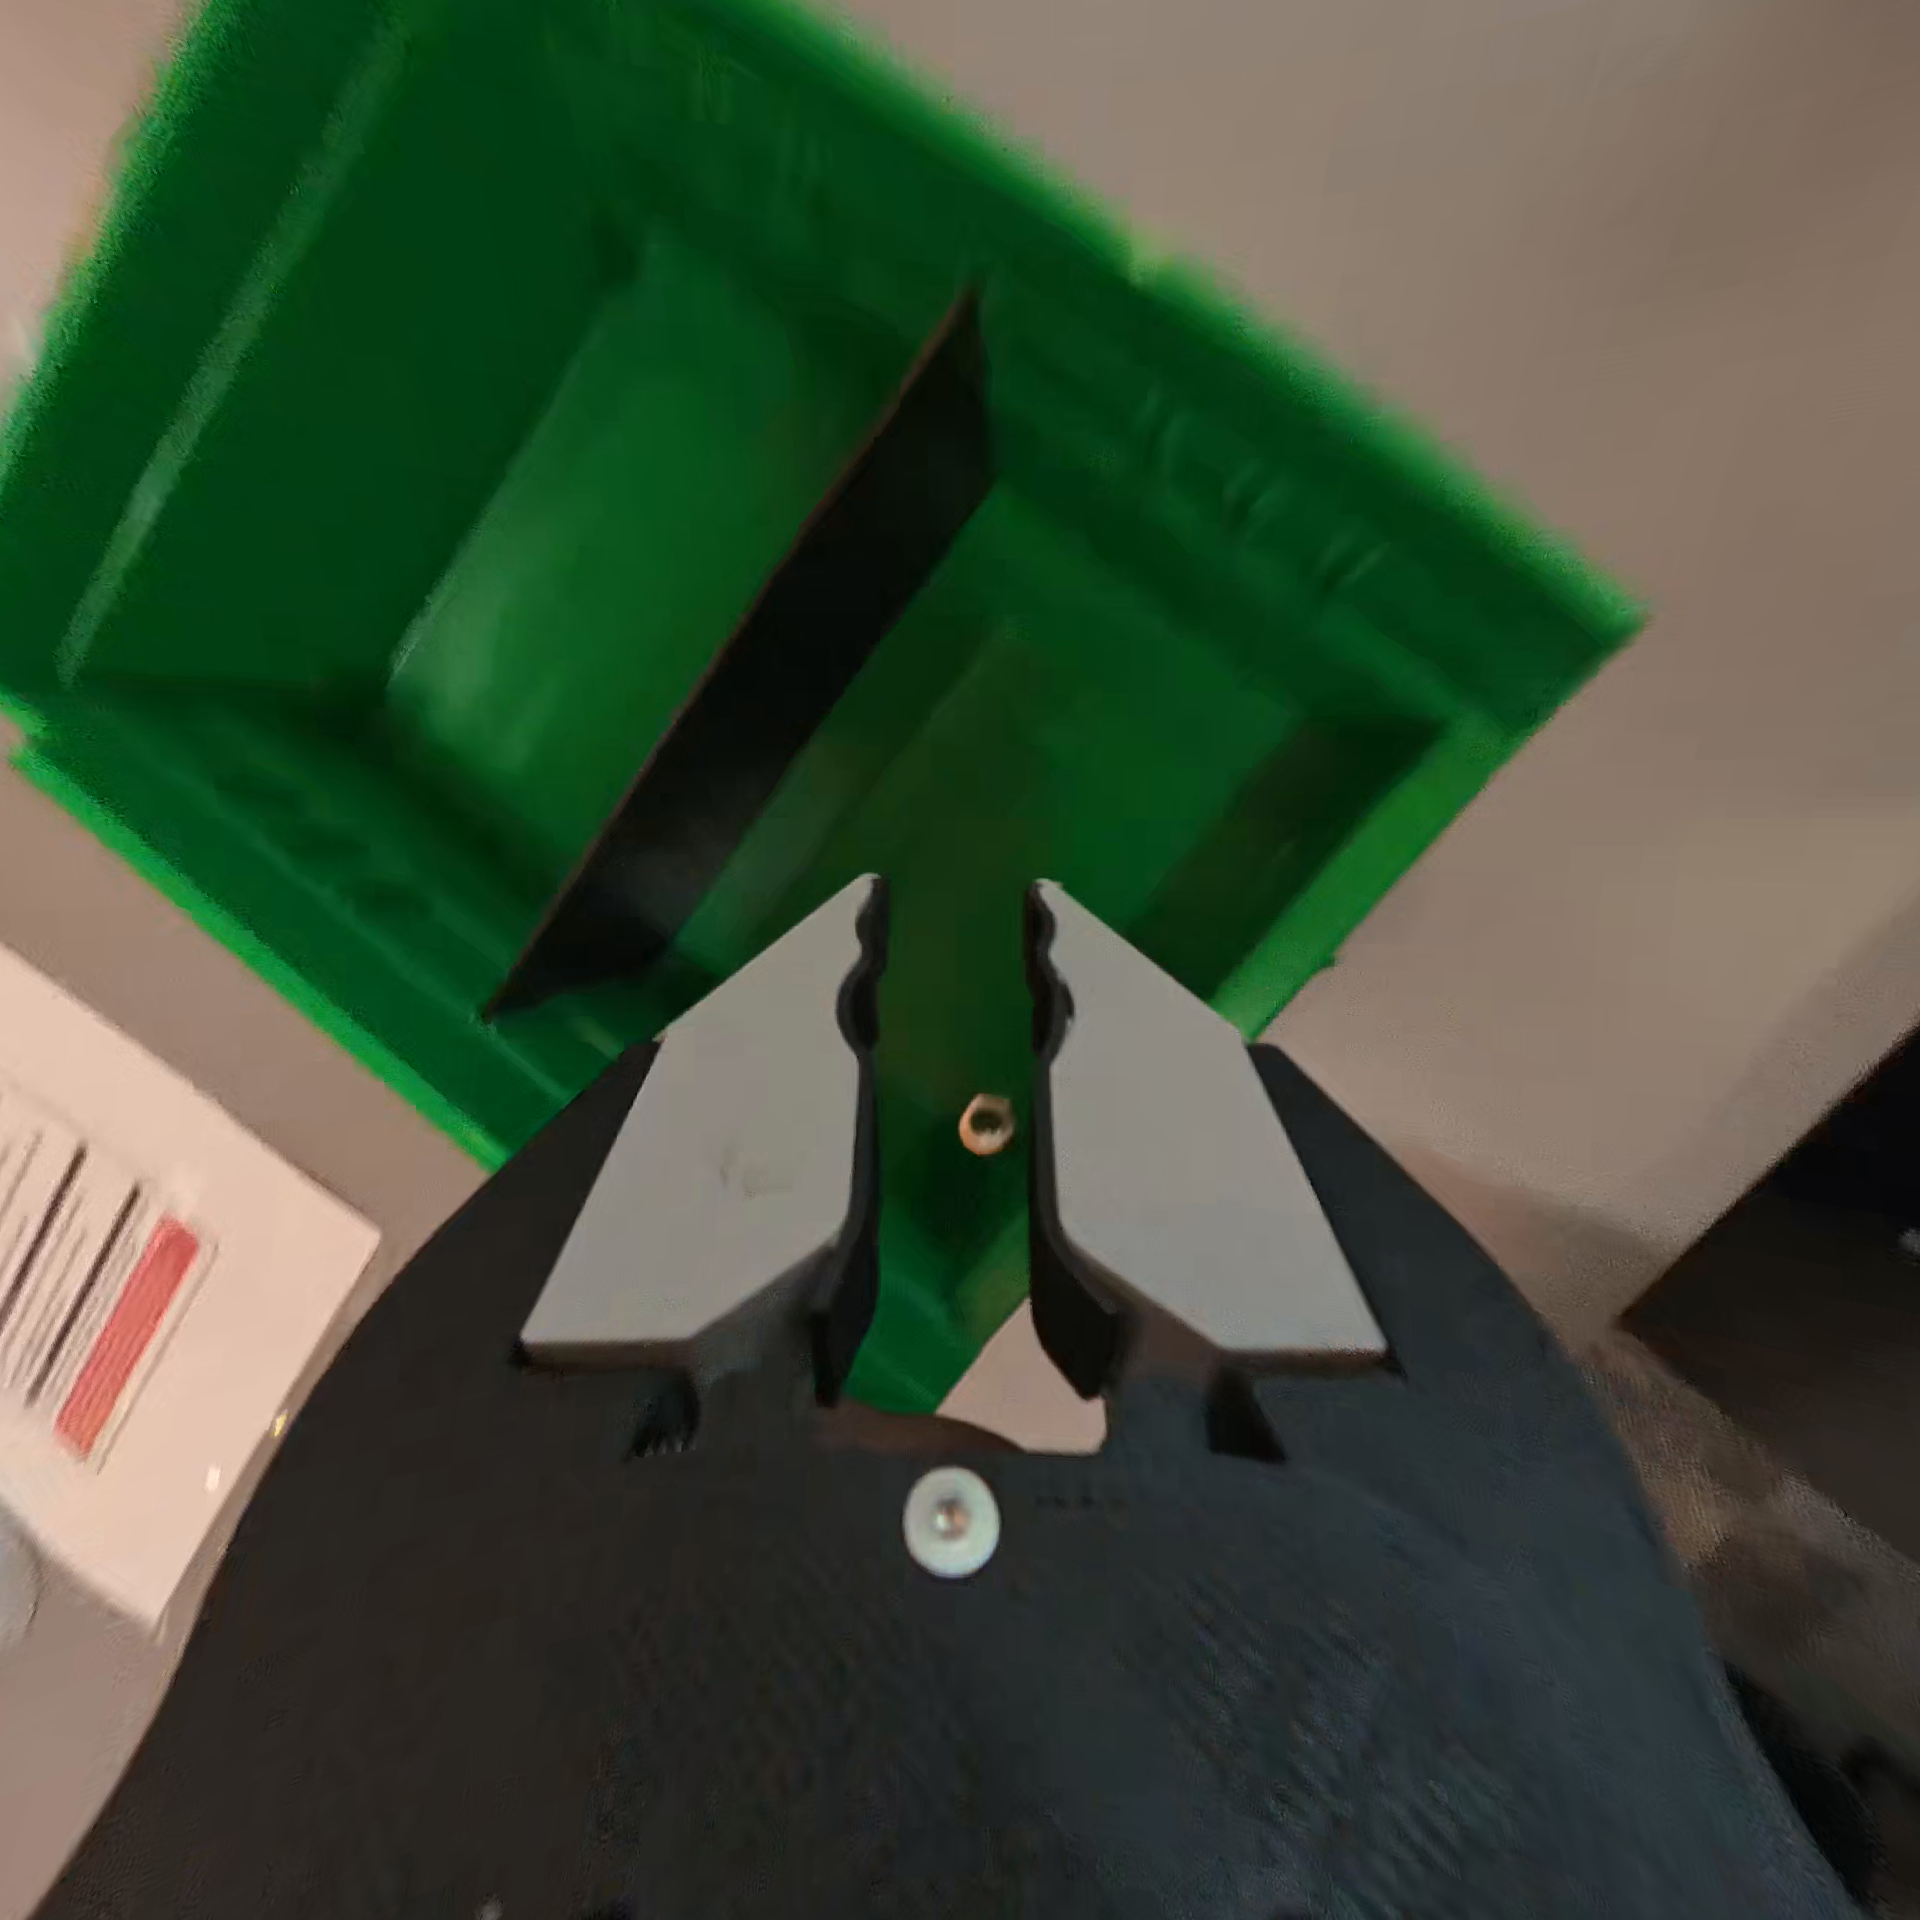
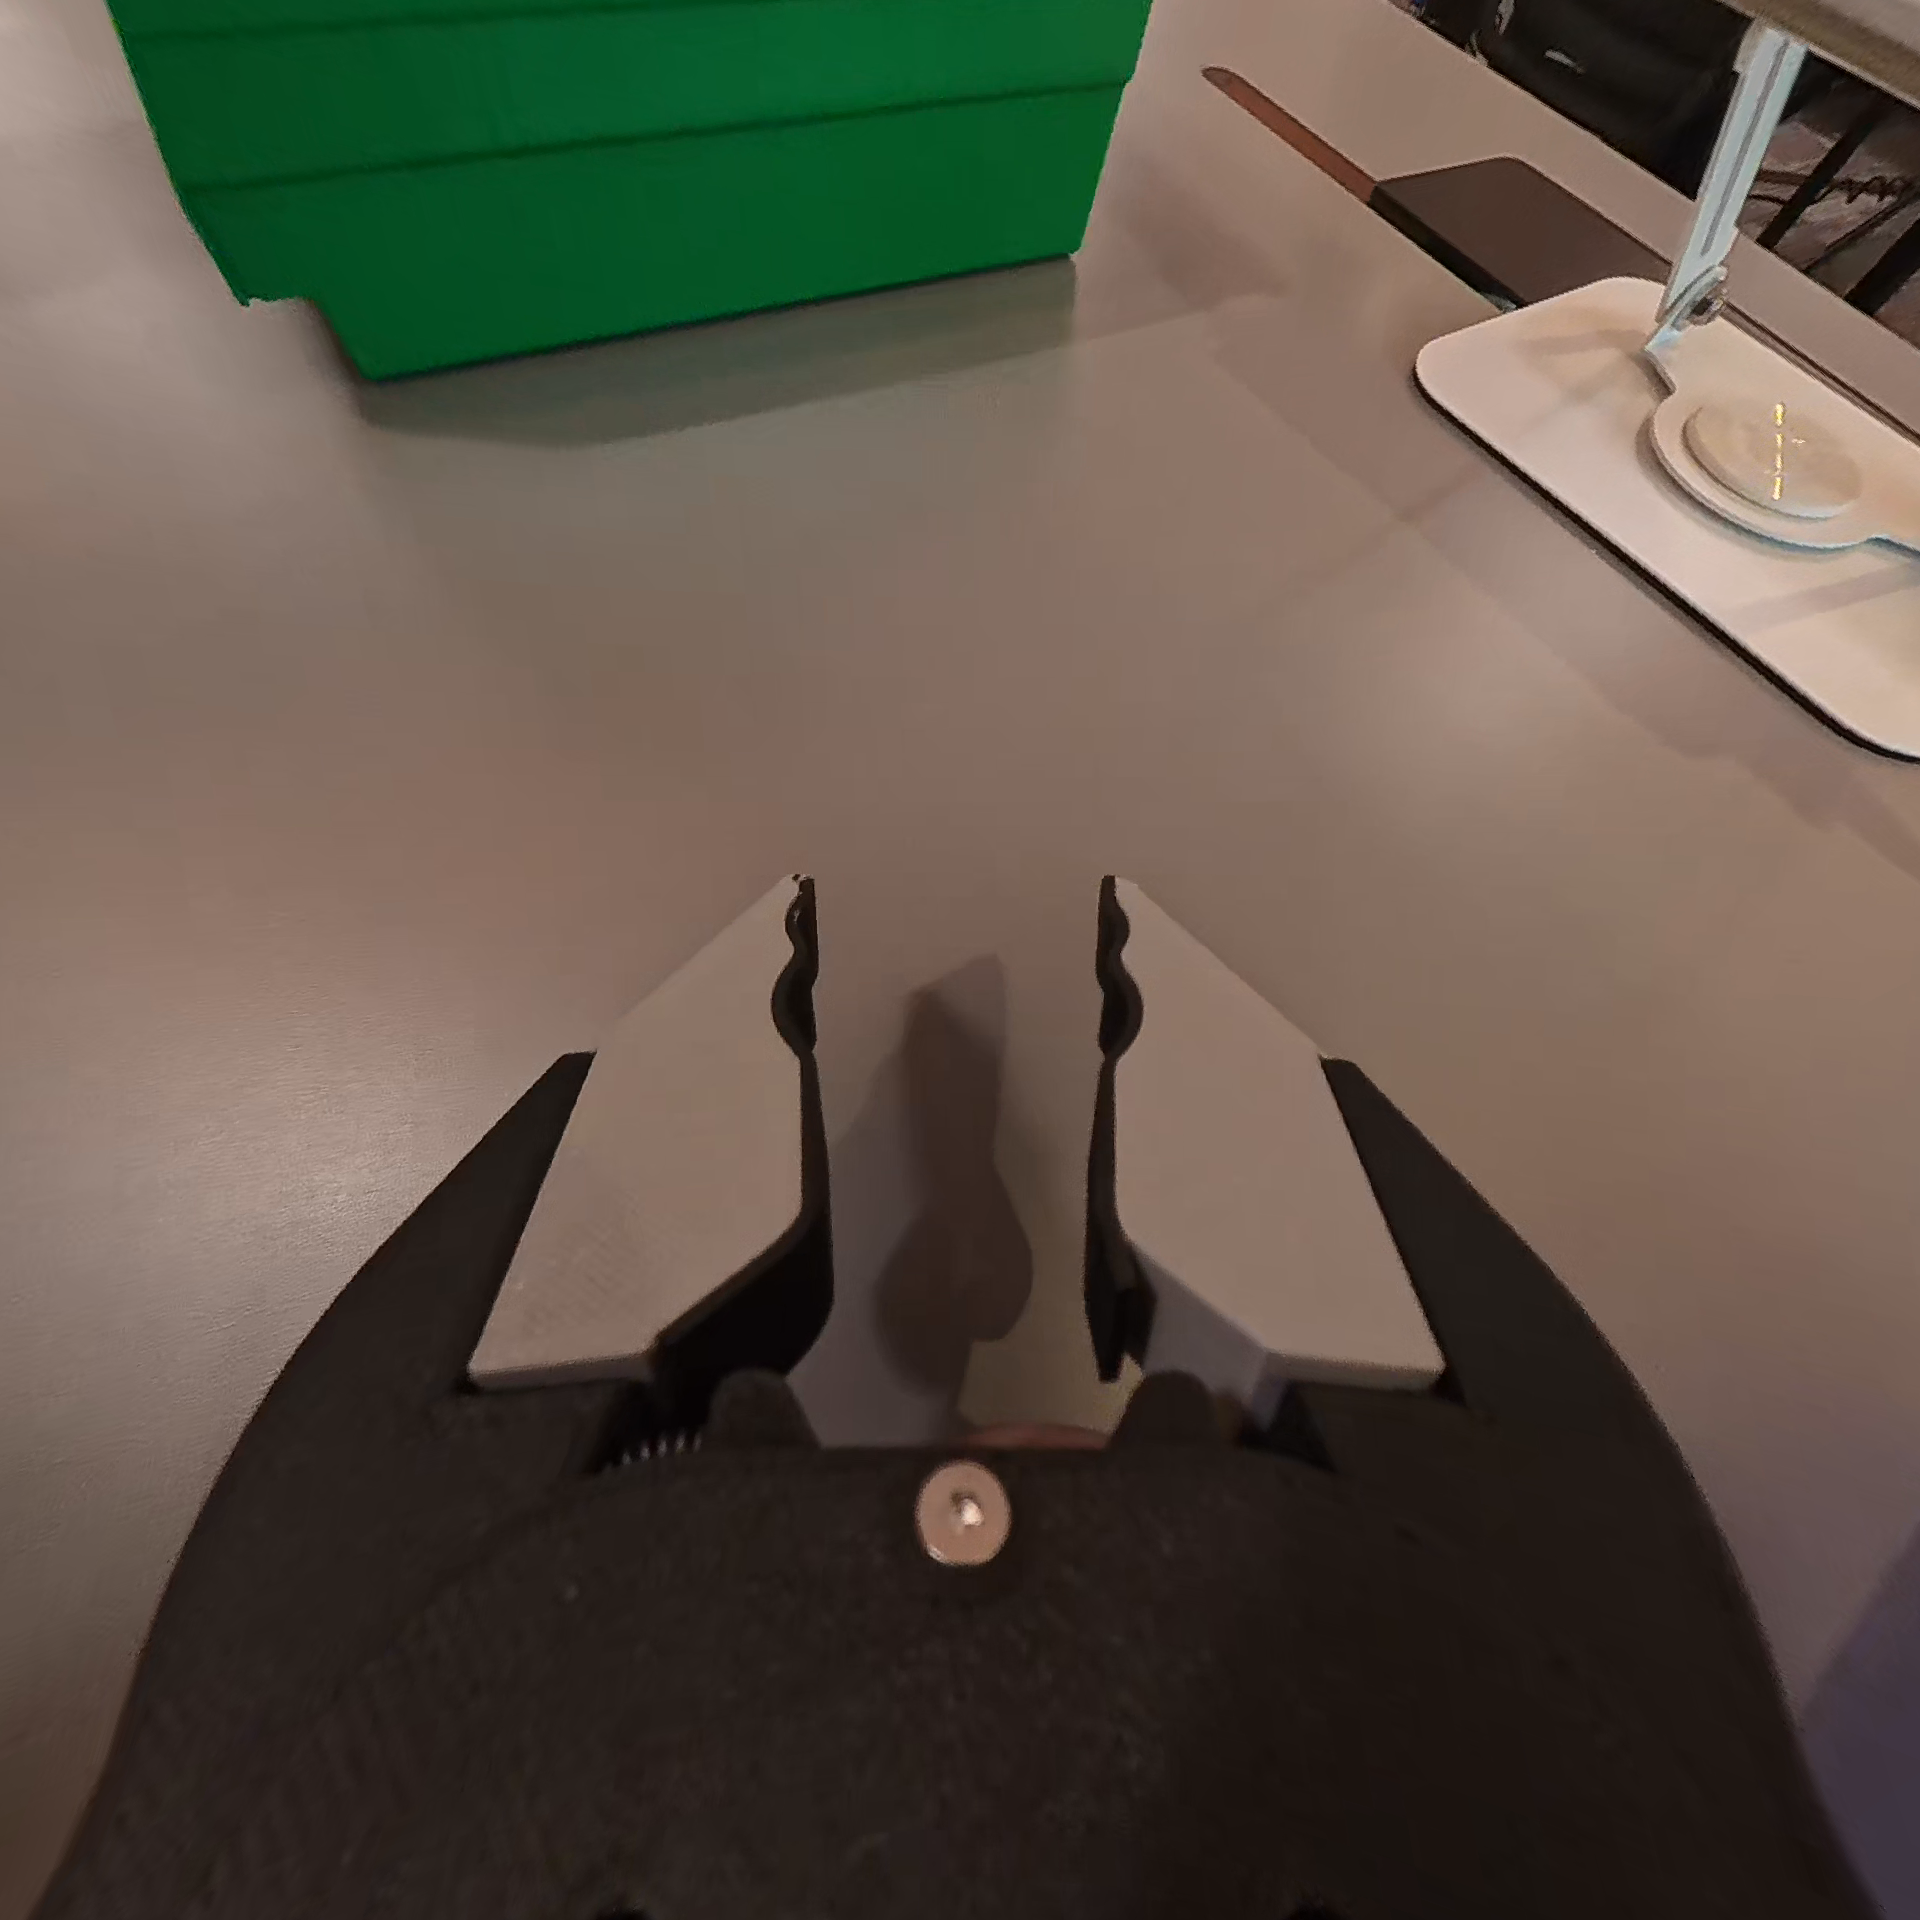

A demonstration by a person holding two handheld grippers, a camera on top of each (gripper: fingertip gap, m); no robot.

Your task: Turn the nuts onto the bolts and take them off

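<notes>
The task looks barely begun: the left gripper [image 1: 956,904], fingers parted and empty, hangs over a brass nut [image 1: 984,1123] in the green bin's [image 1: 1351,499] near right compartment, the right gripper [image 2: 958,894] waits parted over bare table [image 2: 520,727], and no bolt shows.

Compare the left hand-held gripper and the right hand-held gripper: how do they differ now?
The left hand-held gripper hangs above the green bin, a small nut showing between its fingers; the right hand-held gripper is over the bare table. The left's gap is narrower than the right's. Both are open and hold nothing.
</notes>
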